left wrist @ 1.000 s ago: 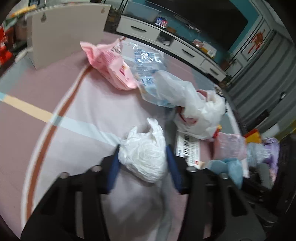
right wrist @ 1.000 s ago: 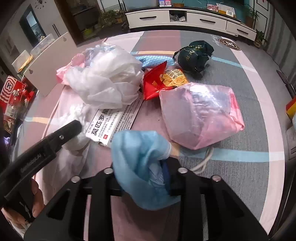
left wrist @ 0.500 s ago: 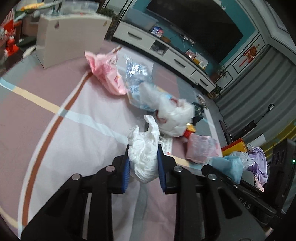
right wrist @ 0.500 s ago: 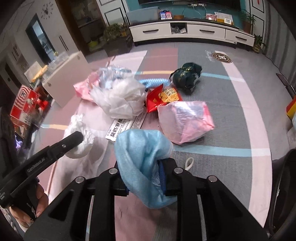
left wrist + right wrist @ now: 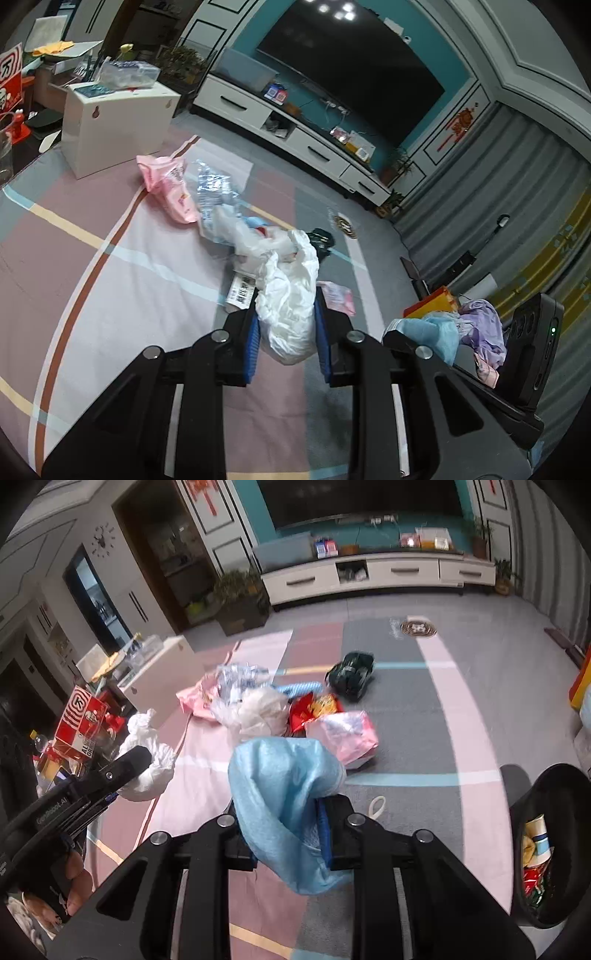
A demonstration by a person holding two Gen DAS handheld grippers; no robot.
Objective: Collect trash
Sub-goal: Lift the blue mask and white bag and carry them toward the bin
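Left claw (image 5: 286,334) clamped on a crumpled white bag (image 5: 290,302), right claw (image 5: 286,834) pinching a blue bag (image 5: 280,779), both above the littered rug (image 5: 129,280), black bin (image 5: 550,845) just right.

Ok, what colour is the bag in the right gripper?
Light blue bag; the right wrist view shows it best.

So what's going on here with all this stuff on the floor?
A person is picking up trash with two hand-held grippers. The left hand-held gripper is shut on a crumpled white plastic bag; the right hand-held gripper is shut on a light blue bag. More wrappers lie on the carpet, and a black bin stands nearby.
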